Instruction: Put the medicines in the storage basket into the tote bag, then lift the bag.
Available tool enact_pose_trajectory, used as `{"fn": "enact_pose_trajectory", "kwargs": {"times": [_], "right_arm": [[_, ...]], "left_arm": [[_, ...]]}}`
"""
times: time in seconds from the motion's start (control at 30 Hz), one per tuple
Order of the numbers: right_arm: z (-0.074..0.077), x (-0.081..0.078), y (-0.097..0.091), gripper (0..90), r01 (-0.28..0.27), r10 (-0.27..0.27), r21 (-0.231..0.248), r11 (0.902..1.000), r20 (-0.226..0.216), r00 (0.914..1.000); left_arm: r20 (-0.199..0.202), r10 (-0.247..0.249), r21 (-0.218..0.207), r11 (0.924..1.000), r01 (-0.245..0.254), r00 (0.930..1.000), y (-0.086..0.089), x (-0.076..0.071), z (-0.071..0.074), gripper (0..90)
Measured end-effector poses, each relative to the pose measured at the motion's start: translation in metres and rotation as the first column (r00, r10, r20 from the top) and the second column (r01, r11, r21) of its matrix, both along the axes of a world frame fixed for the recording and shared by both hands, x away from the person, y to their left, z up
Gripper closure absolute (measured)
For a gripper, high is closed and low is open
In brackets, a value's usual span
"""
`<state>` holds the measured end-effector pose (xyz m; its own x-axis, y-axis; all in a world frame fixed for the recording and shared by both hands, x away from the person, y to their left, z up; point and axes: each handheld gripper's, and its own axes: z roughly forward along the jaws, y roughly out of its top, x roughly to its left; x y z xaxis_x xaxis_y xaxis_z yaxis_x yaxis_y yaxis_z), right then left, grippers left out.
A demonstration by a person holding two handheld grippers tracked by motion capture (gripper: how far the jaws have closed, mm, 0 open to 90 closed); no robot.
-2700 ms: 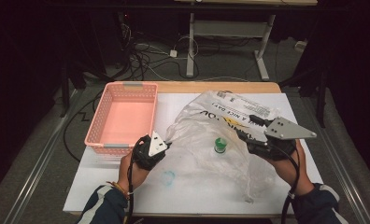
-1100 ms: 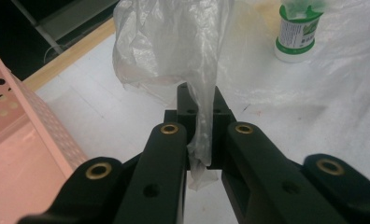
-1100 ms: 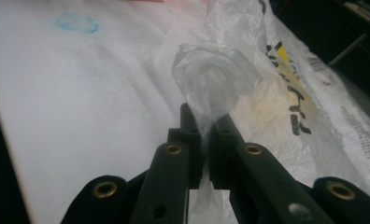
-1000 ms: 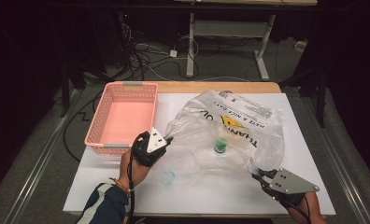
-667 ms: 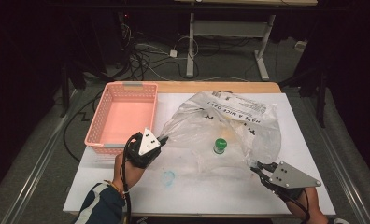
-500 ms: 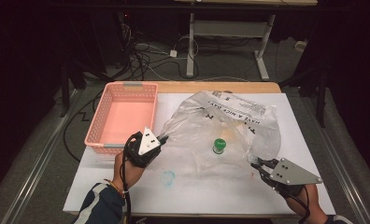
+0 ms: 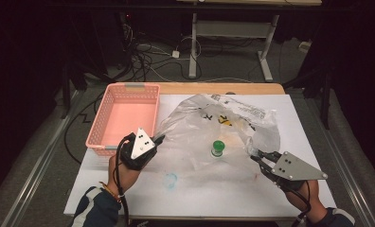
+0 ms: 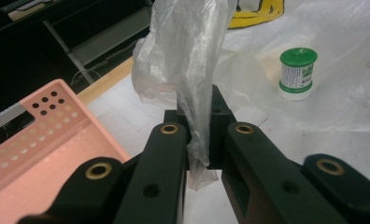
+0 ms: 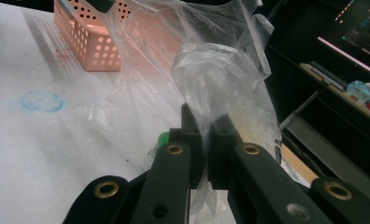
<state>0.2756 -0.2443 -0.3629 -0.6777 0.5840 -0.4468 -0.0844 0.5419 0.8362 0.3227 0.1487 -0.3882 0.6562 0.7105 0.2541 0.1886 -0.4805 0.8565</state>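
Note:
A large clear plastic bag (image 7: 218, 125) with black and yellow print is spread over the white table cover, held up at two edges. My left gripper (image 7: 158, 139) is shut on the bag's left edge (image 8: 192, 107), beside the pink basket. My right gripper (image 7: 255, 157) is shut on the bag's right edge (image 9: 211, 93), near the table's front right. A small white bottle with a green cap (image 7: 217, 147) stands upright under or inside the bag, between the two grippers; it appears as the bottle (image 8: 297, 69) in the left gripper view and its green cap (image 9: 162, 138) peeks past the right jaws.
A pink perforated basket (image 7: 124, 118) sits empty at the table's left. A faint blue ring mark (image 7: 170, 179) lies on the white cover (image 7: 200, 194) near the front. Cables and a desk frame stand on the floor beyond the table.
The right gripper has come up and a little inward with the bag's edge. The bag has billowed higher and shifted left. The left gripper rose slightly, still holding its edge.

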Motion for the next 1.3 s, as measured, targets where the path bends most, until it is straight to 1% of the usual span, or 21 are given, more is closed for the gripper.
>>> {"fn": "enact_pose_trajectory", "kwargs": {"times": [0.1,0.27,0.37,0.4,0.47,0.5,0.57,0.6,0.67,0.7,0.77,0.93,1.0,1.07,1.13,1.17,1.23,1.3], "right_arm": [[0.003,0.000,0.003,89.2,-0.005,0.005,0.004,1.0000,0.010,0.9999],[0.009,0.000,0.001,89.2,-0.001,0.000,0.023,0.9997,0.030,0.9996],[0.015,-0.001,-0.003,89.2,0.008,-0.010,0.047,0.9989,0.042,0.9991],[0.017,-0.002,-0.005,89.2,0.004,-0.007,0.055,0.9985,0.050,0.9987],[0.022,-0.003,-0.006,89.3,-0.001,-0.004,0.064,0.9980,0.071,0.9975],[0.024,-0.003,-0.006,89.3,-0.004,-0.001,0.067,0.9978,0.072,0.9974],[0.027,-0.003,-0.005,89.2,-0.007,0.001,0.069,0.9976,0.089,0.9960],[0.027,-0.002,-0.004,89.2,-0.008,0.002,0.072,0.9974,0.085,0.9964],[0.028,0.001,-0.002,89.3,-0.005,-0.002,0.071,0.9975,0.097,0.9952],[0.028,0.003,-0.002,89.3,-0.005,-0.003,0.079,0.9969,0.098,0.9952],[0.029,0.009,0.000,89.3,-0.001,-0.009,0.085,0.9964,0.111,0.9938],[0.032,0.020,0.001,89.3,0.013,-0.025,0.101,0.9948,0.117,0.9928],[0.033,0.025,0.001,89.3,0.023,-0.036,0.098,0.9949,0.124,0.9916],[0.032,0.031,0.000,89.3,0.032,-0.045,0.108,0.9937,0.120,0.9917],[0.033,0.038,-0.002,89.3,0.047,-0.061,0.114,0.9923,0.128,0.9899],[0.034,0.042,-0.003,89.3,0.055,-0.070,0.122,0.9910,0.119,0.9905],[0.038,0.047,-0.006,89.4,0.066,-0.083,0.130,0.9894,0.128,0.9884],[0.041,0.050,-0.007,89.4,0.070,-0.089,0.146,0.9868,0.126,0.9881]], "left_arm": [[0.011,0.005,-0.016,0.9999,-0.005,0.9999,0.003,-0.002,0.005,86.4],[0.027,-0.008,-0.039,0.9992,0.009,0.9996,0.001,-0.006,0.012,86.4],[0.061,-0.011,-0.047,0.9988,0.014,0.9981,0.000,-0.011,0.018,86.4],[0.074,-0.015,-0.055,0.9983,0.019,0.9971,0.000,-0.013,0.021,86.4],[0.081,-0.020,-0.059,0.9980,0.025,0.9965,-0.001,-0.015,0.024,86.4],[0.085,-0.025,-0.062,0.9976,0.030,0.9961,-0.002,-0.015,0.026,86.4],[0.097,-0.037,-0.060,0.9972,0.043,0.9946,-0.007,-0.015,0.030,86.4],[0.100,-0.042,-0.063,0.9969,0.048,0.9941,-0.009,-0.015,0.031,86.4],[0.110,-0.052,-0.068,0.9958,0.060,0.9926,-0.016,-0.011,0.034,86.4],[0.113,-0.058,-0.072,0.9952,0.067,0.9918,-0.020,-0.008,0.035,86.4],[0.129,-0.070,-0.068,0.9945,0.079,0.9891,-0.029,-0.003,0.036,86.4],[0.141,-0.095,-0.087,0.9903,0.108,0.9854,-0.043,0.007,0.039,86.4],[0.150,-0.101,-0.088,0.9895,0.115,0.9835,-0.048,0.011,0.041,86.4],[0.155,-0.106,-0.097,0.9878,0.121,0.9823,-0.052,0.014,0.045,86.4],[0.170,-0.106,-0.102,0.9870,0.124,0.9797,-0.055,0.017,0.050,86.4],[0.173,-0.105,-0.104,0.9867,0.125,0.9792,-0.056,0.018,0.053,86.4],[0.181,-0.102,-0.120,0.9849,0.125,0.9781,-0.057,0.020,0.057,86.4],[0.189,-0.103,-0.128,0.9834,0.129,0.9765,-0.057,0.020,0.063,86.4]]}}
